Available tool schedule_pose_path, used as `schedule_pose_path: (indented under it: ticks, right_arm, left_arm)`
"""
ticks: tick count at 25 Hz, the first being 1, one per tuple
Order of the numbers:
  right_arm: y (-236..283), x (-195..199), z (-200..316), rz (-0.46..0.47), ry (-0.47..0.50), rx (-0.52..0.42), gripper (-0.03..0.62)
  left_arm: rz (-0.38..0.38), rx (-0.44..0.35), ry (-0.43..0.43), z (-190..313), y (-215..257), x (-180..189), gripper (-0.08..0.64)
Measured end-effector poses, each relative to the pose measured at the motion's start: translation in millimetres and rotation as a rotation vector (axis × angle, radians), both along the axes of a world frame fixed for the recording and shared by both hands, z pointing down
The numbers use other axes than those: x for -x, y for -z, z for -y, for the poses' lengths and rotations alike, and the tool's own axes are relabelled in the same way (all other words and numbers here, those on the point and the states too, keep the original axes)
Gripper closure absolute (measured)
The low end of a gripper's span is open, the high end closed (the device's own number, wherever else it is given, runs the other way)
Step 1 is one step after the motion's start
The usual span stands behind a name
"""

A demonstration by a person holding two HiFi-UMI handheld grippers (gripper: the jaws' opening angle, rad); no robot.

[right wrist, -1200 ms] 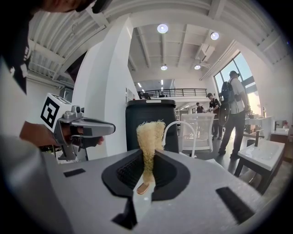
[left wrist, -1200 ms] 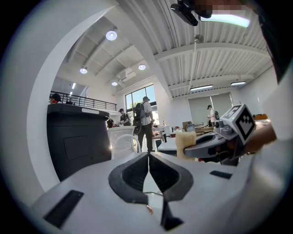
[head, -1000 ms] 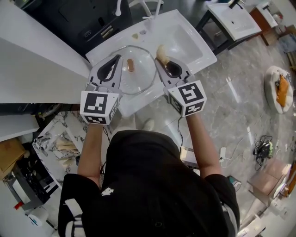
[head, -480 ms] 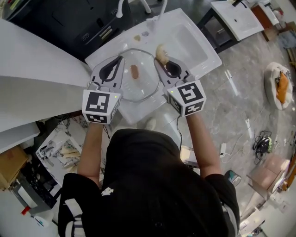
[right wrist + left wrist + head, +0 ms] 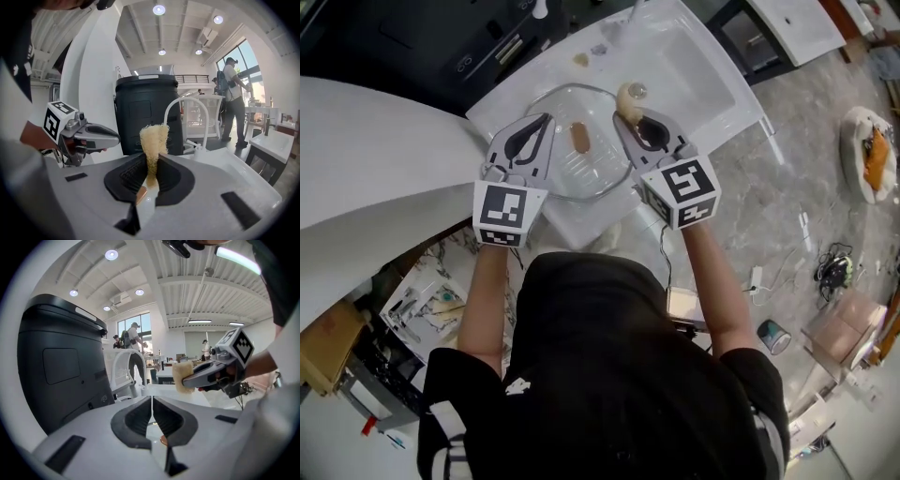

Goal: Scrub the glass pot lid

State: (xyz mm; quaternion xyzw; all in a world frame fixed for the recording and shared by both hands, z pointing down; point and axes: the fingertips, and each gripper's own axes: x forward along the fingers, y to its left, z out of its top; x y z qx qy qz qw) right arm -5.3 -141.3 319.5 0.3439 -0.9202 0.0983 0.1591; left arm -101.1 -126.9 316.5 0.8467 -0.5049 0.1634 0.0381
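Note:
The glass pot lid (image 5: 591, 169), with a brown handle (image 5: 578, 138), lies on the white sink counter (image 5: 572, 220) left of the basin. My left gripper (image 5: 547, 118) is over the lid's left part. Its jaws are shut and nothing shows between them in the left gripper view (image 5: 152, 399). My right gripper (image 5: 619, 118) is shut on a tan sponge (image 5: 627, 97), which stands up from its jaws in the right gripper view (image 5: 153, 138). The sponge is at the lid's far right rim; whether it touches the glass I cannot tell.
The sink basin (image 5: 694, 66) lies right of the lid, with a white faucet (image 5: 187, 117) behind it. A tall black bin (image 5: 61, 362) stands beyond the counter. A white wall surface (image 5: 375, 159) is at the left. People stand far back in the room (image 5: 232, 98).
The head view has shifted, so the sink now sits higher in the picture. Both grippers keep about the same places over the lid, and both stay shut.

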Motion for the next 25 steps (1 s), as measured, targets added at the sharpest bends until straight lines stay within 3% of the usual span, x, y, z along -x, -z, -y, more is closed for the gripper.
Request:
schedule_pose_path:
  ticks: [7, 11, 16, 25]
  right_arm:
    - [-41, 5, -9, -0.054, 0.027, 0.089, 0.568]
    - [-63, 6, -18, -0.081, 0.041, 0.138, 0.568]
    - [-94, 2, -28, -0.106, 0.049, 0.192, 0.568]
    - [-143, 11, -54, -0.179, 0.120, 0.270, 0.568]
  left_arm:
    - [0.023, 0.108, -0.086, -10, -55, -8, 0.552]
    - [0.095, 0.242, -0.141, -29, -101, -7, 0.552]
    - [0.168, 0.365, -0.152, -45, -146, 1, 0.551]
    - [0.262, 0.412, -0.194, -39, -174, 10, 0.549]
